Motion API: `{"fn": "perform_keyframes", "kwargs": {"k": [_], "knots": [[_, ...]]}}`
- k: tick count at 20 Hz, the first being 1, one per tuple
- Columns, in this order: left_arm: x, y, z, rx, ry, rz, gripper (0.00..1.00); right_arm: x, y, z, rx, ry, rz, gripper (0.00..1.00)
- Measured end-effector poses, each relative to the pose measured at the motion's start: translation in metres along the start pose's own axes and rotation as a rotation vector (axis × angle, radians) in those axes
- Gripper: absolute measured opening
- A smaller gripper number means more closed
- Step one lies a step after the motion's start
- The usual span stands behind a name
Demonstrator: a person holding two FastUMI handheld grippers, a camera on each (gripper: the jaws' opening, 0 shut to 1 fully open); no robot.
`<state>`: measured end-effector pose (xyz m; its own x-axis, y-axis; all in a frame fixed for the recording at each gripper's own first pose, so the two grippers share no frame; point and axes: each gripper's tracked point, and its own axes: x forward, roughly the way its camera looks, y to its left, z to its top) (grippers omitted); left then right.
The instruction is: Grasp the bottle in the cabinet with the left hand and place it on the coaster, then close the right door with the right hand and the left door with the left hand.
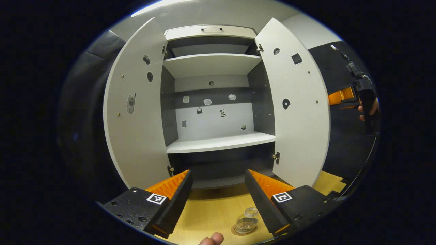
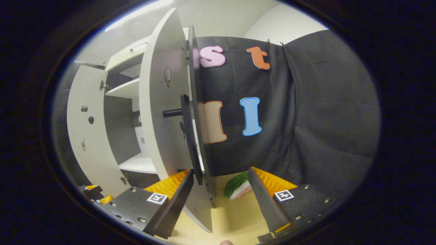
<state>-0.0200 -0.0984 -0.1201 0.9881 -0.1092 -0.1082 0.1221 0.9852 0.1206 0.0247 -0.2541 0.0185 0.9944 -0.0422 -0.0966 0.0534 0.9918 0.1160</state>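
White cabinet doors both stand open, so I judge the first part done and the closing left: the left door (image 1: 136, 112) swings out wide, the shelves (image 1: 219, 141) between lie bare, and the right door (image 1: 294, 112) hangs out too. My left gripper (image 1: 218, 200) is spread wide, holding nothing. Just below it, near the front edge of the wooden tabletop (image 1: 211, 207), the clear bottle (image 1: 248, 221) rests on the coaster (image 1: 238, 232). My right gripper (image 2: 221, 200) is also wide and empty, its fingers straddling the right door's edge with the black handle (image 2: 185, 119) just above. Its own camera alone reveals a green-rinded watermelon-slice toy (image 2: 236, 185) behind that door.
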Motion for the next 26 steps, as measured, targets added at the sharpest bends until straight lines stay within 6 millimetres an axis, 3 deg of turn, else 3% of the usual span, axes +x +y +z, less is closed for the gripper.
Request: {"fn": "perform_keyframes", "kwargs": {"k": [9, 19, 26], "knots": [[-0.003, 0.007, -0.009, -0.012, 0.026, -0.004, 0.98, -0.003, 0.020, -0.002, -0.044, -0.008, 0.018, 0.98], [-0.013, 0.033, -0.006, -0.052, 0.015, 0.049, 0.98, 0.004, 0.092, -0.015, -0.028, 0.006, 0.163, 0.98], [-0.025, 0.057, -0.014, -0.079, 0.030, 0.103, 0.98, 0.016, 0.122, -0.017, -0.065, -0.024, 0.201, 0.98]]}}
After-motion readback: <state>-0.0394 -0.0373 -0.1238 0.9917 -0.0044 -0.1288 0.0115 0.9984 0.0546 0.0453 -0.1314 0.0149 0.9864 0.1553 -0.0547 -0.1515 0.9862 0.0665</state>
